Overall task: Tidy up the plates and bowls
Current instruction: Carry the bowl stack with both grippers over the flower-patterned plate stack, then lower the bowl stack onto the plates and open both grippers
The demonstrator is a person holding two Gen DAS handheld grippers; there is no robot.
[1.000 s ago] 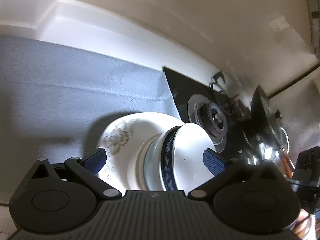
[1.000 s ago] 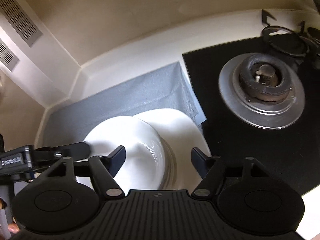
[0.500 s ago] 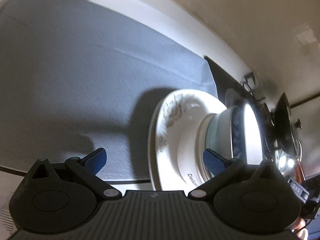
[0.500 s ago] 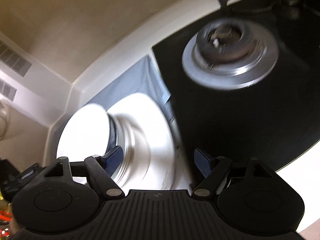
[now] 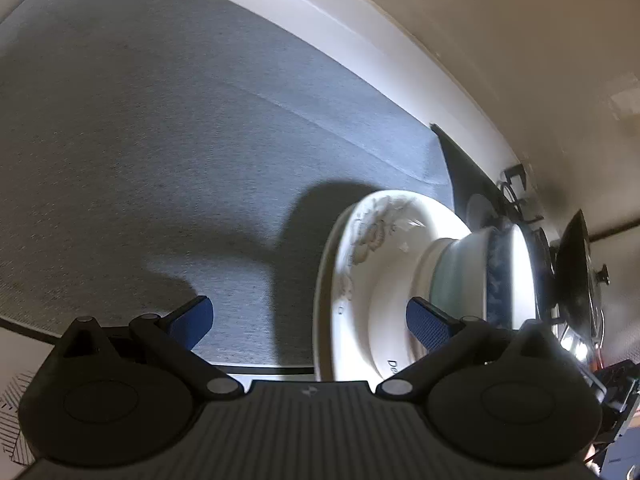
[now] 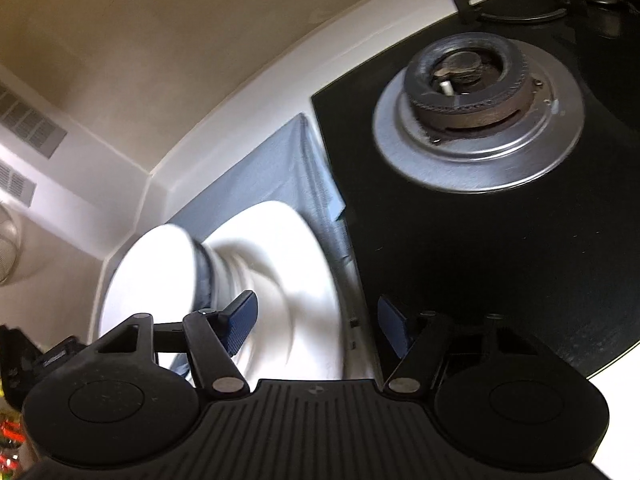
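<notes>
Grey mat (image 5: 168,152) covers the counter and ends at the black hob (image 6: 460,264), whose burner (image 6: 476,100) stands bare; a dark pan lid (image 5: 574,276) leans beyond the dishes in the left view. On the mat, near its hob-side edge, lies the stack: a white floral plate (image 5: 360,240) bearing a blue-banded bowl (image 5: 500,276), which sits in the plate's well and appears tilted by the fisheye angle. Whether a second bowl is nested inside cannot be told. Left gripper (image 5: 308,320) has its jaws spread wide with nothing between them; its right-hand pad (image 5: 428,324) overlaps the plate in the view, though contact cannot be confirmed. Right gripper (image 6: 316,324) is likewise spread and empty, its pad (image 6: 240,320) lying in front of the blurred stack (image 6: 224,280) and the other near the mat's edge by the hob. Judged step: the bowl is already stacked on the plate and both tools stand off it, so a placing appears complete or a fresh grasp is pending. The next move, as a judgement, calls for either closing on the plate rim to shift the whole stack, keeping it level so the bowl does not slide, or clearing both tools away to seek further dishes, none of which are visible here
</notes>
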